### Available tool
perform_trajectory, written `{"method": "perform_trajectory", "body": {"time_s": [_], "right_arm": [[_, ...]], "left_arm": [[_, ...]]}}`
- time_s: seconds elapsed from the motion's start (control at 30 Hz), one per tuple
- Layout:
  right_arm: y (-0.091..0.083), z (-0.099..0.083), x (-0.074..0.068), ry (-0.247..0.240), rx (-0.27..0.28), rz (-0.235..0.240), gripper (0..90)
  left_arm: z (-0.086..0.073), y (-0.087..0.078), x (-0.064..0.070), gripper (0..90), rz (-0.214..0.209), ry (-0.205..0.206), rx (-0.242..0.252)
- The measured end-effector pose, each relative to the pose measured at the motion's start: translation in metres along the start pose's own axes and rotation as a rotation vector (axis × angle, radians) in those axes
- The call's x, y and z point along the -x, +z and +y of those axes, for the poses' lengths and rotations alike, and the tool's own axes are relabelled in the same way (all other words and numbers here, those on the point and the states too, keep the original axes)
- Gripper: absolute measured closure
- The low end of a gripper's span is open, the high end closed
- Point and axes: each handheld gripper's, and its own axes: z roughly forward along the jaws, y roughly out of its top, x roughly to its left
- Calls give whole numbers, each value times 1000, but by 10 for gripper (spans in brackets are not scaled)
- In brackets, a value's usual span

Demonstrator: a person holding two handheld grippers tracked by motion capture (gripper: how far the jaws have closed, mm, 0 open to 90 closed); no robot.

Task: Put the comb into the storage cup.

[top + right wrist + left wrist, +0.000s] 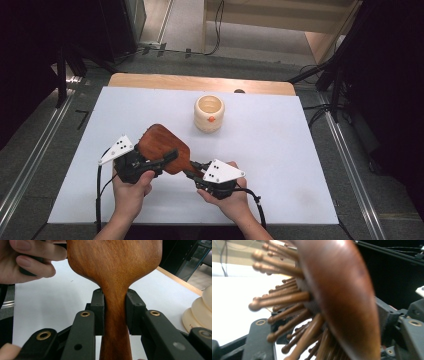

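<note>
A dark wooden hairbrush (160, 142) is held above the white table top (290, 165), back side up, between both grippers. My right gripper (195, 167) is shut on its narrow handle; in the right gripper view the two black pads (133, 311) press the neck of the hairbrush (115, 265) from both sides. My left gripper (167, 157) is clamped across the brush head. In the left gripper view the rounded back of the hairbrush (342, 290) and its wooden pin bristles (279, 300) sit between the jaws of the left gripper (329, 322).
A cream ribbed cup (209, 113) with a small orange mark stands behind the brush toward the table's far side, and the cup (200, 312) appears at right in the right gripper view. The person's left hand (30, 260) wraps around the left gripper. Dark floor and rails surround the table.
</note>
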Motion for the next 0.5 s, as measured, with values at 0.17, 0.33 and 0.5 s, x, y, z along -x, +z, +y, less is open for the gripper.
{"method": "perform_trajectory", "body": {"time_s": [0.17,0.33,0.5], "right_arm": [[4,-4,0,10,2,1,702],[7,-6,0,18,-5,-11,693],[6,-6,2,43,6,-8,665]], "left_arm": [[-1,1,-1,410,-42,5,-13],[-1,1,3,495,-89,31,-19],[1,1,0,538,-122,21,-26]]}}
